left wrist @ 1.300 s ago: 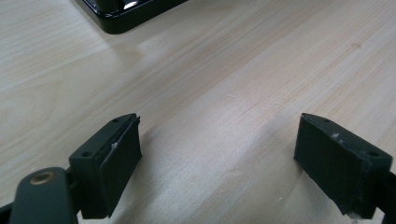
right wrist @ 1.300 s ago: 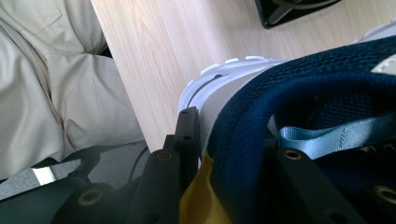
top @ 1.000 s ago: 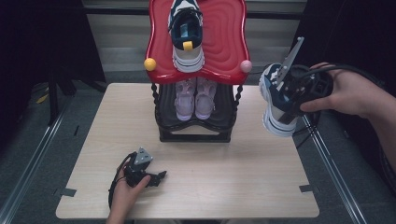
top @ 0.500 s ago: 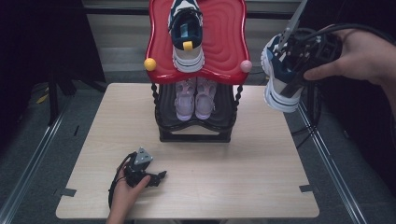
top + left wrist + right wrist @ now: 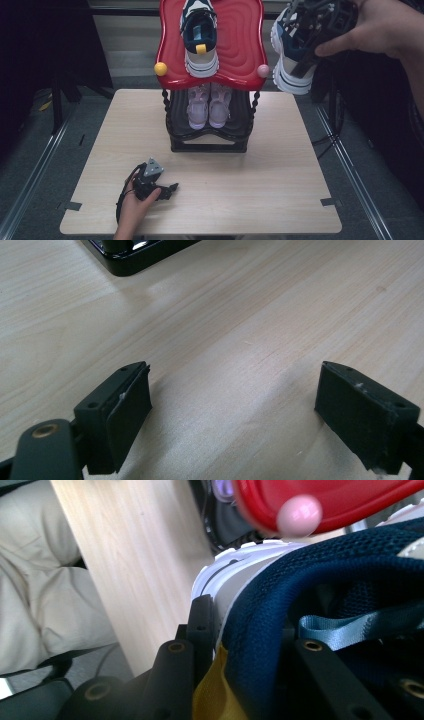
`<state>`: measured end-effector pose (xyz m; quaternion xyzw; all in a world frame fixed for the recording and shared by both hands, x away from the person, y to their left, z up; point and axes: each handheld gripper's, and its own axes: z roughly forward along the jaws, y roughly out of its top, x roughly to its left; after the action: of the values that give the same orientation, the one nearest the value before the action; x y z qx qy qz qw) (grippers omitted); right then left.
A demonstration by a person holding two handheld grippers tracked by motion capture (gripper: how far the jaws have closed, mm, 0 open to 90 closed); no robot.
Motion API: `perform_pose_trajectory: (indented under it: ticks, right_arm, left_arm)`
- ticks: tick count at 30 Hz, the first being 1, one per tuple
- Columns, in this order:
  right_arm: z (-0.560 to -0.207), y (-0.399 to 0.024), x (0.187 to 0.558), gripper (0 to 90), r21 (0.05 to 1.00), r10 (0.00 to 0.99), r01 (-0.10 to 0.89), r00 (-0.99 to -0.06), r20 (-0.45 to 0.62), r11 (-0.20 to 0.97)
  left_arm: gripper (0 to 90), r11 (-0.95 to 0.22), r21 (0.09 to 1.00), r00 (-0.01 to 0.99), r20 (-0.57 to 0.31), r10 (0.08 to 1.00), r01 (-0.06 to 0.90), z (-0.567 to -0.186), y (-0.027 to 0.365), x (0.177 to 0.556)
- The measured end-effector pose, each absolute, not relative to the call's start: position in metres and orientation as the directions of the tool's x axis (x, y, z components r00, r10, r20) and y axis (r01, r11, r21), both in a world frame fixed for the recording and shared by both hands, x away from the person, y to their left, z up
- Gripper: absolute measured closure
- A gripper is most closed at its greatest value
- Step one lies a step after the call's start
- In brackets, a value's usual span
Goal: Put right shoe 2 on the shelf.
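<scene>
My right gripper (image 5: 314,31) is shut on a navy and white sneaker (image 5: 291,56), held in the air to the right of the red top shelf (image 5: 240,45) of a shoe rack. Its jaws clamp the sneaker's heel collar (image 5: 260,630). The matching sneaker (image 5: 199,39) lies on that red shelf. A pair of pink shoes (image 5: 209,104) sits on the black lower shelf (image 5: 210,131). My left gripper (image 5: 167,190) rests on the table (image 5: 280,170) near its front left, jaws open with only bare wood (image 5: 235,390) between them.
A yellow knob (image 5: 160,69) and a pink knob (image 5: 263,71) mark the red shelf's front corners; the pink knob (image 5: 299,515) is close to the held sneaker. Black cables hang off the table's right side. A corner of the rack's black base (image 5: 130,255) lies ahead of the left gripper.
My right hand has lifted the sneaker upward and a little leftward toward the level of the red shelf. The left gripper has stayed put on the table.
</scene>
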<state>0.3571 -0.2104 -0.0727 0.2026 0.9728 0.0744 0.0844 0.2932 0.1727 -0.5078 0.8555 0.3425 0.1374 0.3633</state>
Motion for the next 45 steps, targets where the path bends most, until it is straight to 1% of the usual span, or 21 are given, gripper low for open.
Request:
perform_pose_trajectory:
  ticks: [4, 11, 21, 36, 45]
  right_arm:
    - [-0.064, -0.199, 0.366, 72.0, 0.184, 0.403, 0.376, -0.904, -0.145, 0.908]
    - [-0.062, -0.179, 0.382, 72.0, 0.186, 0.376, 0.346, -0.913, -0.158, 0.919]
    - [-0.067, -0.153, 0.399, 72.0, 0.179, 0.335, 0.304, -0.925, -0.180, 0.936]
    - [-0.075, -0.129, 0.415, 72.0, 0.162, 0.299, 0.268, -0.932, -0.206, 0.950]
    - [-0.081, -0.118, 0.421, 72.0, 0.170, 0.287, 0.254, -0.934, -0.213, 0.952]
  left_arm:
    - [14.0, -0.502, 0.715, 0.729, -0.014, 0.685, 0.486, -0.508, 0.173, 0.293]
    - [14.1, -0.504, 0.714, 0.731, -0.017, 0.682, 0.486, -0.508, 0.173, 0.293]
    - [14.1, -0.503, 0.714, 0.731, -0.016, 0.682, 0.486, -0.508, 0.173, 0.293]
    - [14.1, -0.504, 0.714, 0.731, -0.017, 0.682, 0.486, -0.508, 0.173, 0.293]
    - [14.1, -0.503, 0.714, 0.731, -0.017, 0.682, 0.487, -0.508, 0.173, 0.293]
